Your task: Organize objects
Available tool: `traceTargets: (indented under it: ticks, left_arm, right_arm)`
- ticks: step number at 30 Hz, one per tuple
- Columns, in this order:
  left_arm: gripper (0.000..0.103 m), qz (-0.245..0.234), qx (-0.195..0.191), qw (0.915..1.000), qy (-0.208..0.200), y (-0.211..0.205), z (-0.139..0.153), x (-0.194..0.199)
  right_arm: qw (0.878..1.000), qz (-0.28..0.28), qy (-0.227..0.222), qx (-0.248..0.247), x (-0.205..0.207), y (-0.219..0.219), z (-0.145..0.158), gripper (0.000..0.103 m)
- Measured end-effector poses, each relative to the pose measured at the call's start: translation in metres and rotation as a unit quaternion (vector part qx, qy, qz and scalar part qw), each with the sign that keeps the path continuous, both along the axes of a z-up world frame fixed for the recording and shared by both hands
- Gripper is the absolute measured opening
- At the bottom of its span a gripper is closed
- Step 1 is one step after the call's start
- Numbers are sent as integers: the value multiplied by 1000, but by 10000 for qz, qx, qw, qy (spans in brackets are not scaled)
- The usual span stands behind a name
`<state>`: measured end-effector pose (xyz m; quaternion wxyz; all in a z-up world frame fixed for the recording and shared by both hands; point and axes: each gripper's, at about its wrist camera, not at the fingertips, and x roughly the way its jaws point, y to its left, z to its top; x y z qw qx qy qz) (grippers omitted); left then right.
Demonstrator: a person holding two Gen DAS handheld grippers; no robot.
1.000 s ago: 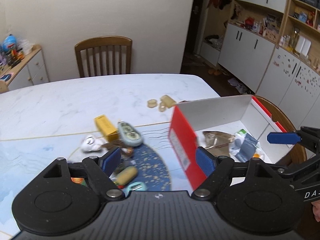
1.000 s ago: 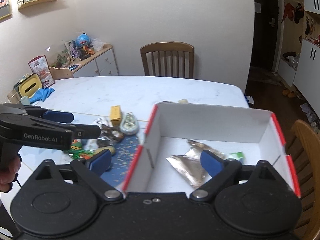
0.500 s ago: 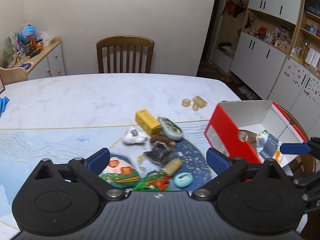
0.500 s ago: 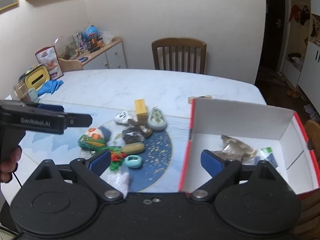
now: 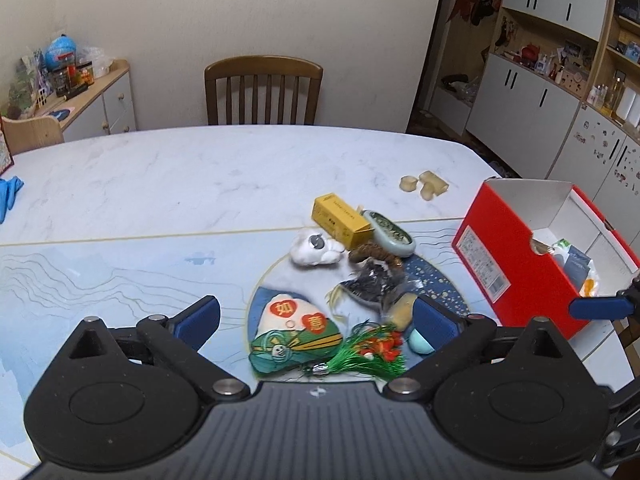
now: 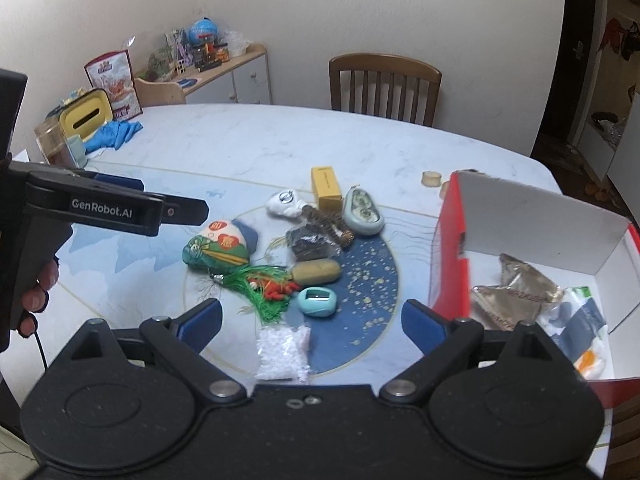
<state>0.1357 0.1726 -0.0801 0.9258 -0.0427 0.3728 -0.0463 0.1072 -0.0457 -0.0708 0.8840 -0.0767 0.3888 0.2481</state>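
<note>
A red and white box (image 5: 520,264) (image 6: 532,232) stands at the table's right end with a foil packet (image 6: 516,292) and other packets inside. Small objects lie in a cluster on the blue round mat: a green embroidered pouch (image 5: 296,336) (image 6: 218,248) with a green tassel (image 6: 264,288), a yellow box (image 5: 340,220) (image 6: 326,188), a pale green oval case (image 6: 362,212), a white fluffy item (image 5: 314,248), a tan capsule (image 6: 316,272), a teal oval (image 6: 318,300) and a bag of white beads (image 6: 284,354). My left gripper (image 5: 316,316) is open above the pouch. My right gripper (image 6: 312,316) is open above the beads.
Several small beige pieces (image 5: 424,184) lie on the marble table (image 5: 180,176) beyond the cluster. A wooden chair (image 5: 262,88) stands at the far side. A blue cloth (image 6: 114,134) and a yellow container (image 6: 86,116) sit at the far left. Cabinets (image 5: 532,108) line the right wall.
Both grippers have pulled back and swung left from the box. The cluster of small objects now fills the middle of both views, and the box sits at the right.
</note>
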Motion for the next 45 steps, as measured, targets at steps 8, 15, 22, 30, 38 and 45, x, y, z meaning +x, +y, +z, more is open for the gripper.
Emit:
traceTargets:
  ticks: [8,15,22,30,38,45]
  left_arm:
    - [103,-66,103,9998,139,8,-30,14]
    - [103,47,121,9992,373,13,-56,32]
    - [103,88,103,9984,553,13,-71,50]
    - [102,117,60,9973,719,15,-87,55]
    - [93,54,-70,9973,731,15,-89,55]
    - [66,-128,-280,9965,777,12,-85,54]
  right_arm:
    - [9995,87,169,-248,4,25,-27,96]
    - [9979,100,379,-508,8,39,-54,93]
    - [9961,193,586,-629,13,48,-71,90]
    - [9948,179,721,-702,17,55,-82,82]
    - [9939,139,749,-792,18,59,-88,69]
    - [9937,149,734,-829,17,59,-87,50]
